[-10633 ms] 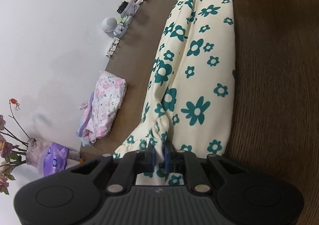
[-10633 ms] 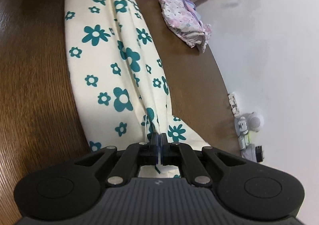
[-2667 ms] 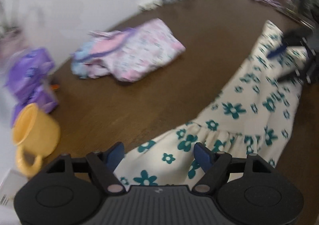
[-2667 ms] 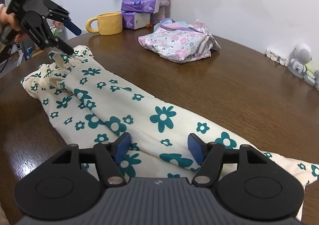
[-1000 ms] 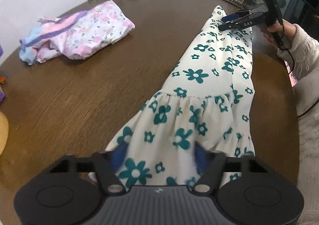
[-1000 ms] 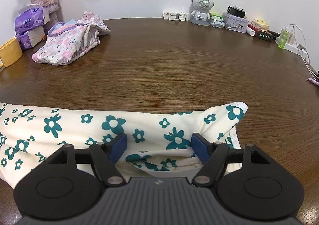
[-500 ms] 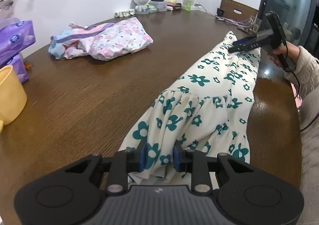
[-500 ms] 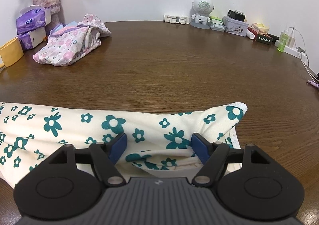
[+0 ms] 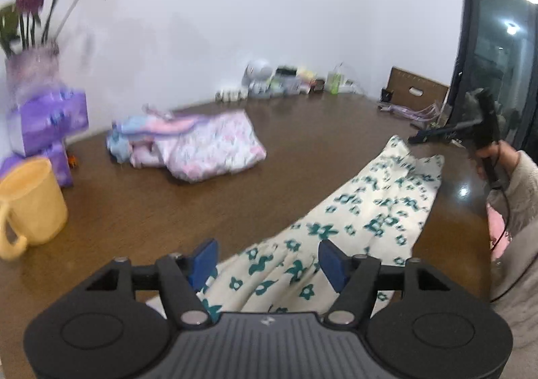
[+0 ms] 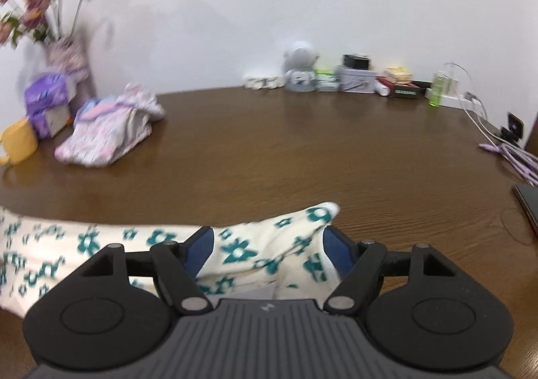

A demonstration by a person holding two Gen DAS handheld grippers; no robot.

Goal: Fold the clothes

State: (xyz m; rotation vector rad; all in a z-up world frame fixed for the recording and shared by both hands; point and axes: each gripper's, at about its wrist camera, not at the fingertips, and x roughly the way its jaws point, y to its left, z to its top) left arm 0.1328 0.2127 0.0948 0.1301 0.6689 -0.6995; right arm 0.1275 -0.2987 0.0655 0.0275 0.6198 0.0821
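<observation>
1. Left tool [image 9: 267, 259]: jaws spread wide, holding nothing; the gathered end of the cream garment with teal flowers [image 9: 366, 214] lies between and below its blue pads [image 9: 203, 258].
2. Right tool [image 10: 265, 249]: jaws likewise wide apart, astride the opposite, pointed end of the same garment [image 10: 235, 249], gripping nothing.
3. The garment lies stretched lengthwise on the brown desk [image 10: 302, 150].
4. A folded pink floral bundle [image 9: 198, 147] rests well apart from it, near the yellow mug [image 9: 28, 204], purple tissue packs [image 9: 47, 123] and flower vase [image 9: 32, 66].
5. Both views are motion-blurred.
</observation>
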